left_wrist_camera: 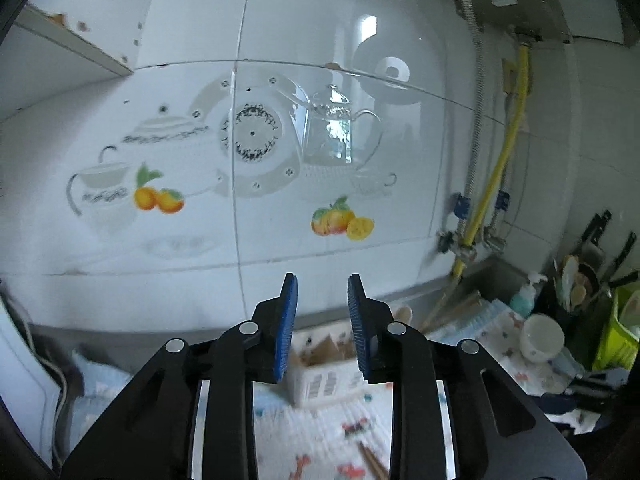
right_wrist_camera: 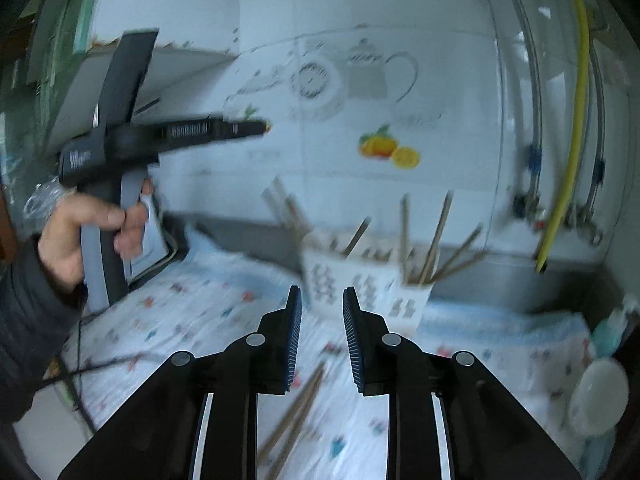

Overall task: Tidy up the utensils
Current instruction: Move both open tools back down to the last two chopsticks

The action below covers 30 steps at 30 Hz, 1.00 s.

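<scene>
Jaws of left gripper (left_wrist_camera: pixel 322 294) and right gripper (right_wrist_camera: pixel 322 304): slightly apart, empty, seemingly readied for pickup. Loose chopsticks (right_wrist_camera: pixel 298 410) lie on patterned cloth (right_wrist_camera: pixel 192 312); white holder (right_wrist_camera: pixel 360 280) stands behind, likely their destination.

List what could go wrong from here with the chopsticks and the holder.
1. The white utensil holder looks light and its chopsticks lean outward; a bump from the open right gripper could tip it.
2. The loose chopsticks lie flat on soft patterned cloth, so the pads may snag fabric or take only one stick.
</scene>
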Available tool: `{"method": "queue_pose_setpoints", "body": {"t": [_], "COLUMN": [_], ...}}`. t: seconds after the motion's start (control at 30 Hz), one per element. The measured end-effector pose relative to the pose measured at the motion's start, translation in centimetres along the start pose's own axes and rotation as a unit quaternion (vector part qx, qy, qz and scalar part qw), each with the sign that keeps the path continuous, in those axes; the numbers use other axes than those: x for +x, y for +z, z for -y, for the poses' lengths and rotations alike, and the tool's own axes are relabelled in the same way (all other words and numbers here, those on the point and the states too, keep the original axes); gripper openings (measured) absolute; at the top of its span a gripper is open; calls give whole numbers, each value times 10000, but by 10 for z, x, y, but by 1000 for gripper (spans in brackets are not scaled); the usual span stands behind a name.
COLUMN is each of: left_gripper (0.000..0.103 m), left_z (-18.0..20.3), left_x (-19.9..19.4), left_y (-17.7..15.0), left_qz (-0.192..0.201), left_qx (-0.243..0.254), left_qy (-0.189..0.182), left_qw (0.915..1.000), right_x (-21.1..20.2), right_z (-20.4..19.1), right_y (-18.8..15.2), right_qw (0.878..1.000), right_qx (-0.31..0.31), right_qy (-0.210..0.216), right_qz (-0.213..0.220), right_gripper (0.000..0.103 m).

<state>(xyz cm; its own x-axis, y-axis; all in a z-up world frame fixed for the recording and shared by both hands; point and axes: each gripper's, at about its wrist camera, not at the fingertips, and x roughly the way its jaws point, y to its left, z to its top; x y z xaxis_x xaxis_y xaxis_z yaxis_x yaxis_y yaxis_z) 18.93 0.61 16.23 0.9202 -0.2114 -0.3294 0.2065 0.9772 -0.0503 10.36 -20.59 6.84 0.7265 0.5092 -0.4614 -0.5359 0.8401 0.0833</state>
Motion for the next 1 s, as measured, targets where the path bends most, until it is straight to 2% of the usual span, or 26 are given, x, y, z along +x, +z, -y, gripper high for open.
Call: {"method": "queue_pose_setpoints", "body": {"t": [0.17, 0.33, 0.7, 0.9, 1.0], "left_gripper": [38, 41, 43, 44, 45], "left_z": [5, 9, 11, 12, 12], "left_x": [-41, -70, -94, -99, -101], "left_y": [-32, -71, -106, -122, -133], "left_qz": [-96, -269, -555, -713, -790], "left_qx": [132, 96, 178, 140, 55], "left_qy": [79, 61, 157, 64, 29], "left_qw": [9998, 9996, 9982, 9973, 9969], "right_x": [-16, -41, -123, -137, -135], "right_z": [-12, -13, -6, -11, -14], "right_y": [-42, -69, -58, -64, -68], "right_qw": [9985, 9970, 9970, 9956, 9966], "right_qx": [305, 514, 509, 553, 499], "right_qy": [390, 506, 435, 527, 422], "right_qz": [-226, -292, 381, 544, 495], "right_gripper": [21, 21, 22, 22, 22]}}
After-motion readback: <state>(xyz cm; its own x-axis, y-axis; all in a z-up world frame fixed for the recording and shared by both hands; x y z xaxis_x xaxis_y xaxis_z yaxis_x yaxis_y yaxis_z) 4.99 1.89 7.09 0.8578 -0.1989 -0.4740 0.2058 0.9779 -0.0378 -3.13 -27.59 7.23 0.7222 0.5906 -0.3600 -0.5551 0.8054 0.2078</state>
